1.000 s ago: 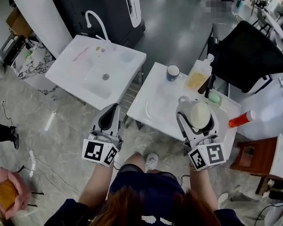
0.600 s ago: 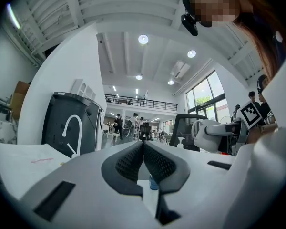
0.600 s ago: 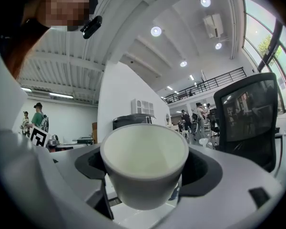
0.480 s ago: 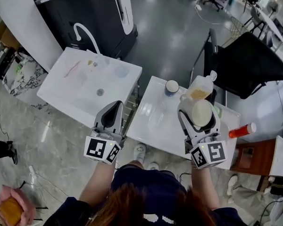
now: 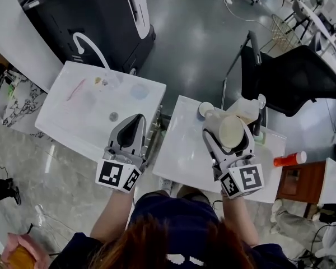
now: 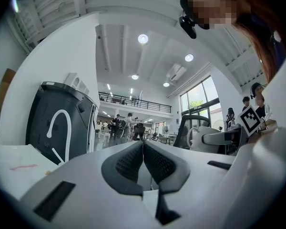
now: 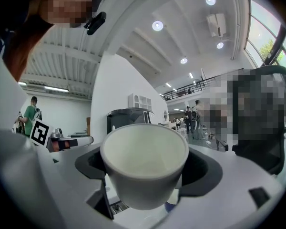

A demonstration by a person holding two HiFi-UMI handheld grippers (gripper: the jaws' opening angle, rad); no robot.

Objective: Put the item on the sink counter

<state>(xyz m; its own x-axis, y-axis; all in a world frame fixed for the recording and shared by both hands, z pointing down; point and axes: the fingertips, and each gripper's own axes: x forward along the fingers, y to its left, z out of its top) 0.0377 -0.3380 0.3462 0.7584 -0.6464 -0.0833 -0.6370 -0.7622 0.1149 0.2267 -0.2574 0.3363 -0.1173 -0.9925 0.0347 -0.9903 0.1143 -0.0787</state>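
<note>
Holding the left tool (image 5: 138, 123) pressed shut on nothing at 7 o'clock, by the sink surface's (image 5: 67, 122) right edge and out of the way, while clamping the white cup (image 7: 145, 161) upright in the right tool (image 5: 229, 132) at 4 o'clock above the side surface (image 5: 179, 150), seemingly readying a level carry leftward.

Glossy grey floor (image 5: 196, 43), black chair (image 5: 291, 77), perhaps a mezzanine (image 6: 133, 109) behind.
</note>
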